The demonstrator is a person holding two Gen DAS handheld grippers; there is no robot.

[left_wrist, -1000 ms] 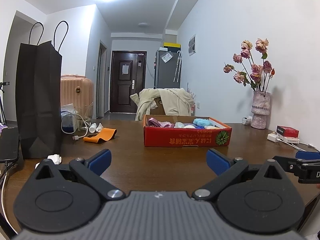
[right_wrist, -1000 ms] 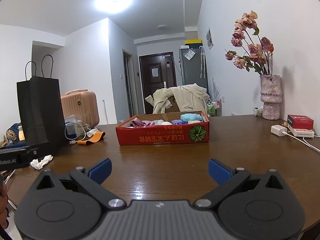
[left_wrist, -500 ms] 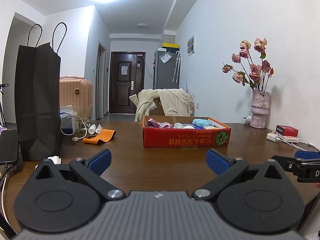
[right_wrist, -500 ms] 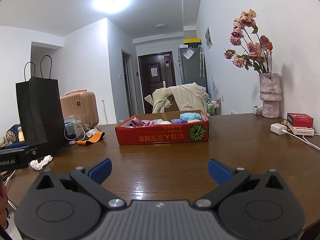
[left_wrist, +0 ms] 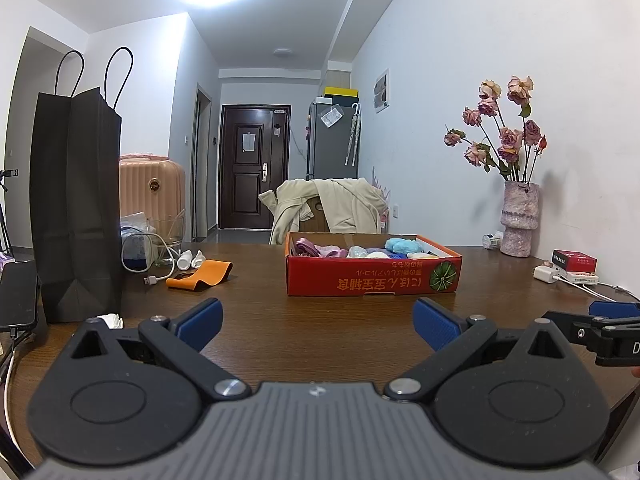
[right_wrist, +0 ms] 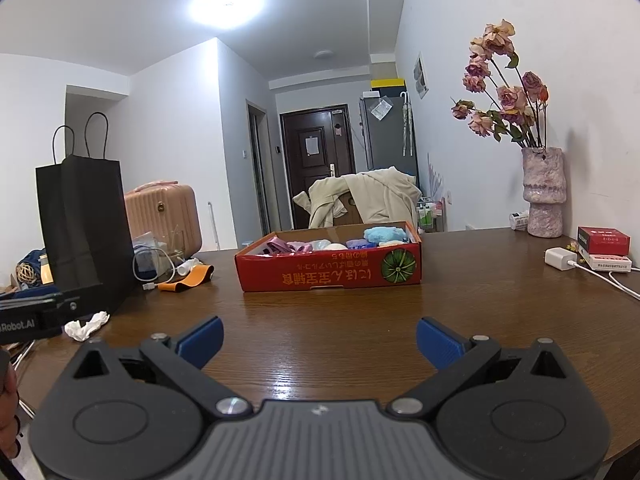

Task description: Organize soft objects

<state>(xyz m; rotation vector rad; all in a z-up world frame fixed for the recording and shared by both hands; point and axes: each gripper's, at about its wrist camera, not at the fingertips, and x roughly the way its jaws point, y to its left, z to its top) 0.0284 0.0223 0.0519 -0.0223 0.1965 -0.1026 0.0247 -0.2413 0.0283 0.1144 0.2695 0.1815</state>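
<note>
A red cardboard box (left_wrist: 372,278) stands on the brown wooden table (left_wrist: 320,320), also in the right wrist view (right_wrist: 328,274). It holds several soft things, among them a blue plush (left_wrist: 402,245) (right_wrist: 384,234), purple cloth (left_wrist: 310,247) and white pieces. An orange band (left_wrist: 202,274) (right_wrist: 188,278) lies left of the box. My left gripper (left_wrist: 318,320) is open and empty, well short of the box. My right gripper (right_wrist: 320,338) is open and empty, also short of the box.
A tall black paper bag (left_wrist: 78,200) stands at the left, with a crumpled white tissue (right_wrist: 86,326) in front and cables and a glass (left_wrist: 166,238) behind. A flower vase (left_wrist: 520,220), a red packet (left_wrist: 574,260) and a white charger (right_wrist: 560,258) are at the right.
Both views have shifted only slightly; both grippers stay open and empty, and nothing on the table has moved.
</note>
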